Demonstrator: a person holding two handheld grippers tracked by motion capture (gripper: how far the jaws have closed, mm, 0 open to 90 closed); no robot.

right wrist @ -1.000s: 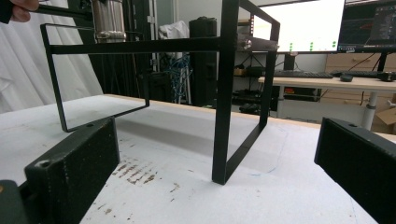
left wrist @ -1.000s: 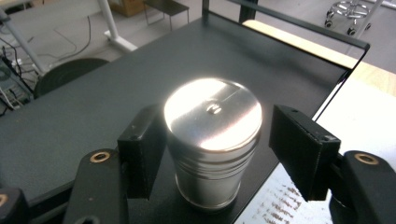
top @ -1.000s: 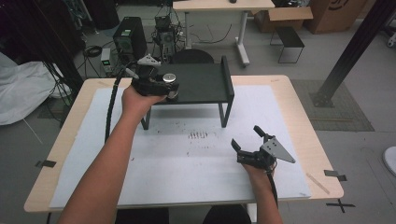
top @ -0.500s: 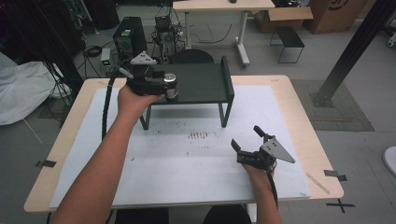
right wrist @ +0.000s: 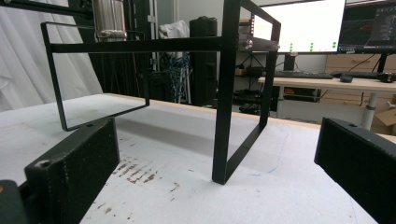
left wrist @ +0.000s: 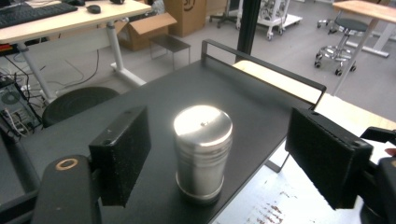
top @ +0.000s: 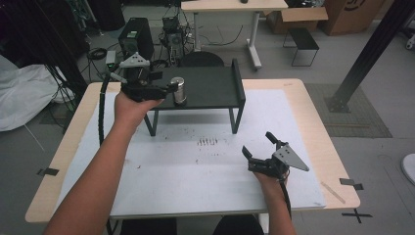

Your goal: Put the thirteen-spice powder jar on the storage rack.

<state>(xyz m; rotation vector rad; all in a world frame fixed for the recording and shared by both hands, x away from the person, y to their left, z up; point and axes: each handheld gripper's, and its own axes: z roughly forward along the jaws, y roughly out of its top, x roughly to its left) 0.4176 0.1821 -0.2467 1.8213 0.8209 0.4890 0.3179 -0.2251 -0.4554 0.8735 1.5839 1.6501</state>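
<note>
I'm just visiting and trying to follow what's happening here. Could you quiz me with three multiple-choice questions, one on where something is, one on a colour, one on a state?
1. Where does the metal canister stand?
A. on the black shelf
B. on the white table mat
C. on the floor

2. What colour is the canister?
A. red
B. silver
C. green

3. How are the jaws of the left gripper at the canister?
A. pressed on it
B. apart, with gaps on both sides
C. holding it tipped over

Answers:
1 A, it sits near the shelf's front edge.
2 B, its lid and body shine silver.
3 B, the left gripper view shows both pads clear of it; the jaws have just been opening.
</note>
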